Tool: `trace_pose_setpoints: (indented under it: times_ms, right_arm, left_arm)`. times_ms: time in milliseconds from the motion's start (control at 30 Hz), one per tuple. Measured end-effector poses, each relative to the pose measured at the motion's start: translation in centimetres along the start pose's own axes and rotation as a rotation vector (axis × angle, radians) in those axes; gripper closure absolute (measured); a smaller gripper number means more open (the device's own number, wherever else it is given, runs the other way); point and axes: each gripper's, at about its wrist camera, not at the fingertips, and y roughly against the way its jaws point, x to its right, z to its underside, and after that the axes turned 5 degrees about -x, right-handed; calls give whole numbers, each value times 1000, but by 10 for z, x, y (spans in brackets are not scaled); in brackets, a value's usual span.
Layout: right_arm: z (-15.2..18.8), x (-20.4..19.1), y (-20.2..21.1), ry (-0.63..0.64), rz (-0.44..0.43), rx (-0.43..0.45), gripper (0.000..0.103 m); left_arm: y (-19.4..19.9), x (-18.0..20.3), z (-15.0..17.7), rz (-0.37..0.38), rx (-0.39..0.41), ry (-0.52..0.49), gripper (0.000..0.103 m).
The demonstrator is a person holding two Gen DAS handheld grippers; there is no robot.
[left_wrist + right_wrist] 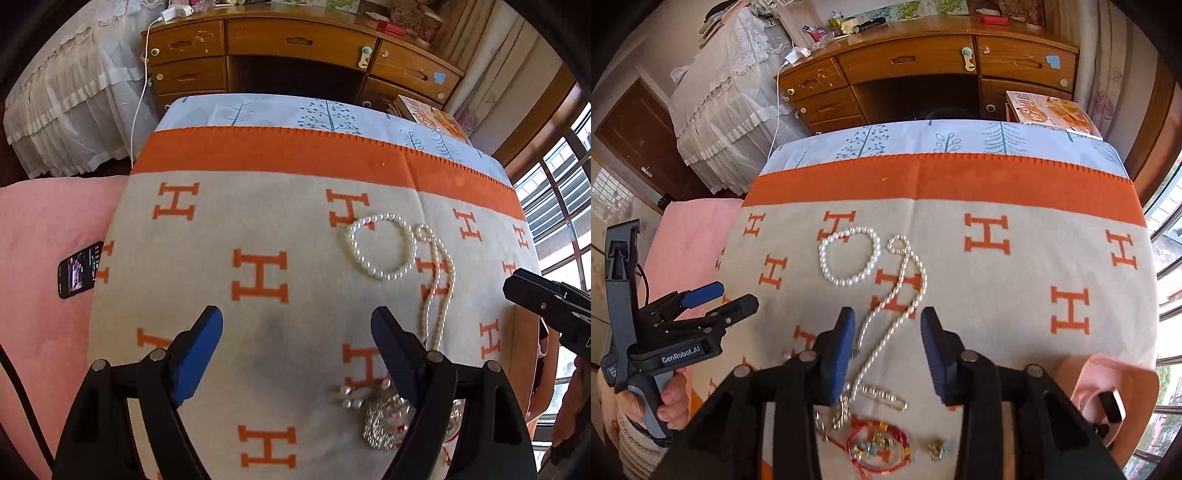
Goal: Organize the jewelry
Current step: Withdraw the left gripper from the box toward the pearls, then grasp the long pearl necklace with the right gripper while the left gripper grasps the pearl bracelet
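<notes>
Necklace (894, 299) mid-blanket (1015, 291), long axis running from bracelet (849, 258) toward near edge, between parted, empty right gripper (888, 354) pads. Left gripper (295, 350) wide, empty, over bare cloth. Open room right; charms (879, 443) crowding near edge.

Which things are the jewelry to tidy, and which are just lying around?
For the job:
pearl bracelet
long pearl necklace
red string bracelet
gold chain
sparkly brooch

Just lying around:
phone
book
charger
</notes>
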Motion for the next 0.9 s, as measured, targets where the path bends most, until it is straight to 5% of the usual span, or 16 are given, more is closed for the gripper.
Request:
trace_pose_setpoints:
  times_ms: [233, 533, 733, 900]
  right_arm:
    - [-40, 6, -53, 21, 71, -78, 65]
    - [-52, 2, -89, 79, 114, -142, 65]
    - [-53, -11, -95, 176, 192, -155, 93]
    - [-56, -8, -95, 173, 217, -166, 98]
  left_arm:
    - [-46, 13, -46, -18, -73, -2, 22]
    - [-74, 19, -64, -14, -108, 7, 22]
    - [-80, 22, -68, -13, -119, 0, 25]
    - [-84, 28, -72, -27, -124, -16, 25]
